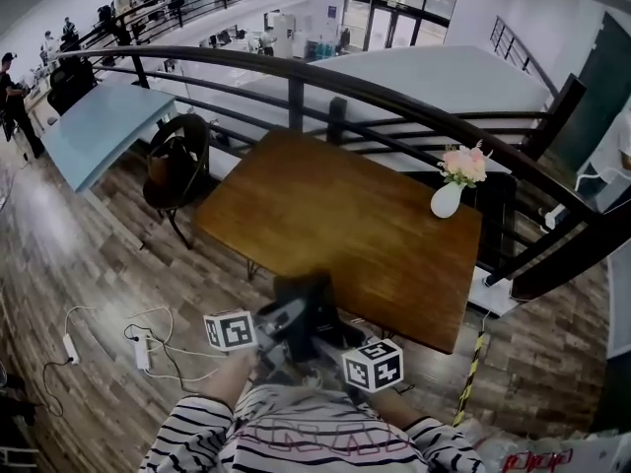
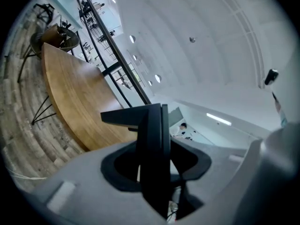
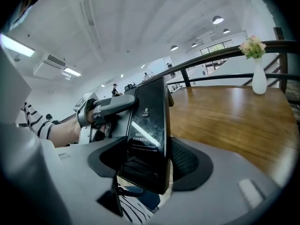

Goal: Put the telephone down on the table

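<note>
The telephone [image 1: 304, 308] is a flat black device held in the air at the near edge of the brown wooden table [image 1: 345, 215]. My left gripper [image 1: 266, 325] and my right gripper [image 1: 337, 341] are both shut on it, one from each side. In the left gripper view the telephone [image 2: 154, 158] stands edge-on between the pads, with the table [image 2: 70, 97] beyond it. In the right gripper view its glossy face with small print [image 3: 146, 135] fills the gap of my right gripper [image 3: 150, 142]. The left gripper [image 3: 101, 109] and a striped sleeve show behind it.
A white vase of pink flowers [image 1: 449, 197] stands at the table's far right corner. A dark chair [image 1: 177, 166] sits at the table's left end, and a black railing [image 1: 296, 77] runs behind. A power strip with cables [image 1: 143, 348] lies on the wooden floor at left.
</note>
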Tool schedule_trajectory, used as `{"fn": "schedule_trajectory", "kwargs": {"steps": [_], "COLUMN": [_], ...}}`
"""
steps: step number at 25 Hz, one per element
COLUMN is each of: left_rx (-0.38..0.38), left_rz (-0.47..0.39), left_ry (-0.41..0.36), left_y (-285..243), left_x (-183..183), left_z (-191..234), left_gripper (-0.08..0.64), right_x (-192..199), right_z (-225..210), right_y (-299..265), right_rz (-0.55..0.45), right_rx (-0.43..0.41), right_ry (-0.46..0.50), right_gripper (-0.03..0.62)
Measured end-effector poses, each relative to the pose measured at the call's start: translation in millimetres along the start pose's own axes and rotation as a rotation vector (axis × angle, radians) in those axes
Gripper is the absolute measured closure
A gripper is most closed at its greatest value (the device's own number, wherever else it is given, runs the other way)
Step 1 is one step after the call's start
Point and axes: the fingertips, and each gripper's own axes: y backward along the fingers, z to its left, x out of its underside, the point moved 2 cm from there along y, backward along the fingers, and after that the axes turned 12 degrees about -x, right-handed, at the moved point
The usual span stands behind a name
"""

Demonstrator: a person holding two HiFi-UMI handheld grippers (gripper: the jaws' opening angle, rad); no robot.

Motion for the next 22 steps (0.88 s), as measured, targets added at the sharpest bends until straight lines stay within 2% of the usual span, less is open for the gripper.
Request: {"fn": "schedule_trajectory", "kwargs": {"steps": [8,15,22], "left_rx": [-0.03,-0.02,0.001], "left_rz": [-0.004,0.032,0.076], "left_ry": [0.013,0.046,0.037], "left_y": [-22.9,-37.9,-49.2], "left_x": [-23.8,-76.5,-154.7], "left_z": [15.3,56.8,101.3], "left_gripper": [0.376,0.376,0.376], "right_x": [-21.9,-57.4,-109.9], "right_z": [-25.1,-43.8,-58.8], "right_y": [-16.7,-68.5,-139.3], "right_rz": [0.02,0.018,-0.009], "right_rx": [-0.024,0.004,0.036], "right_ry": [-0.021,-0.045,-0.069], "right_gripper": [0.308,0.308,0.308]}}
